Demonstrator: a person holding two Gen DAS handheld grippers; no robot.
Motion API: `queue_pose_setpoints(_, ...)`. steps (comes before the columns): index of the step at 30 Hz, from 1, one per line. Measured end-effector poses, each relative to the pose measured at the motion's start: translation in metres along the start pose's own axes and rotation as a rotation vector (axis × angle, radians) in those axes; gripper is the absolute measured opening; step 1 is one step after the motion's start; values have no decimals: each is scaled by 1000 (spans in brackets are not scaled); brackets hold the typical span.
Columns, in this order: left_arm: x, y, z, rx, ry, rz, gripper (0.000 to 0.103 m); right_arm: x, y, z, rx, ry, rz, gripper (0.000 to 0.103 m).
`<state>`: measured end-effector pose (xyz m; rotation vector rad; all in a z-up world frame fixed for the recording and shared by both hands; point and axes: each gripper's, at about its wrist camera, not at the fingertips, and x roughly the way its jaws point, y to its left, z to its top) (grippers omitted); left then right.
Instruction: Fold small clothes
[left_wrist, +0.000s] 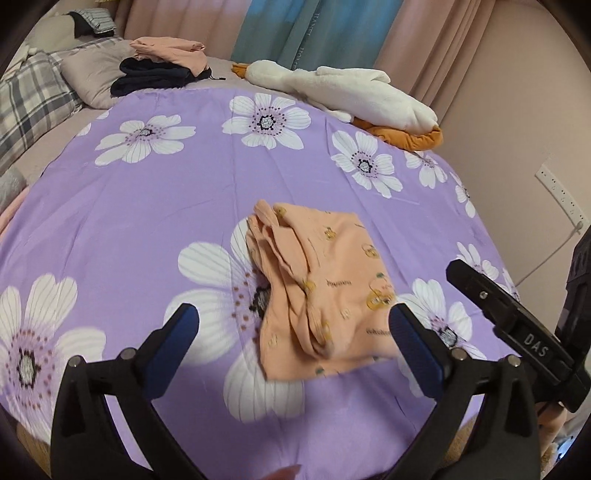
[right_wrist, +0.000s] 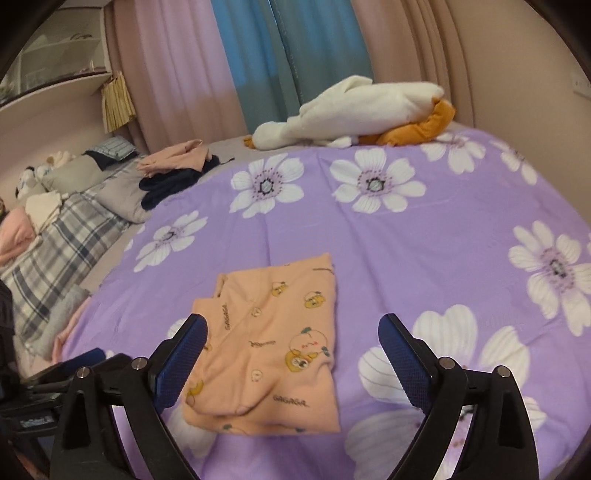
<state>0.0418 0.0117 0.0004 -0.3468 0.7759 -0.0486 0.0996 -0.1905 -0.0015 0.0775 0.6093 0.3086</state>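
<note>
Bed (right_wrist: 424, 240): we see the purple flower sheet spread flat.
Shirt (right_wrist: 273, 343): our peach shirt lies folded on the bed, just ahead of both grippers.
Left gripper (left_wrist: 295, 325): jaws wide open, empty.
Right gripper (right_wrist: 291, 332): jaws wide open, empty.

peach garment (right_wrist: 269, 347): 1, folded, on the purple bedspread (right_wrist: 406, 251)
grippers: 2, left gripper (left_wrist: 295, 339) and right gripper (right_wrist: 291, 354); 2 blue-padded fingers (right_wrist: 184, 354) each
plush goose (right_wrist: 354, 110): 1, at the bedspread's far edge, beyond the peach garment
clothes pile: 1, far left of the peach garment; pink piece (right_wrist: 173, 157) on dark navy piece (right_wrist: 170, 184), so 2 visible
plaid pillow (right_wrist: 59, 236): 1, left of the bedspread
grey pillow (right_wrist: 122, 195): 1, next to the clothes pile
curtains: pink (right_wrist: 170, 70) and blue (right_wrist: 291, 55) panels, exact count unclear
</note>
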Motion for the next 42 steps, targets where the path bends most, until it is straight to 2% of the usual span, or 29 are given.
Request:
queue_pose_setpoints(5,-6,-5,-12,32,16,-22,103,-4,0,-10,0,15,-4,94)
queue_pose_setpoints(11,-5,-3,-22,30,41,-2,103,-5,-2,-18,11,35,-24,94)
queue_pose_setpoints(17,-8,-3,-23,34,28,5,103,-10,1,-19,0,27,-45,94)
queue_pose_setpoints(28,-8,-5,-24,43,21,10,103,-8,1,-22,3,37,-25,94)
queue_pose_setpoints(42,-6,-5,-26,47,15,18,103,-5,2,-24,-2,52,-60,93)
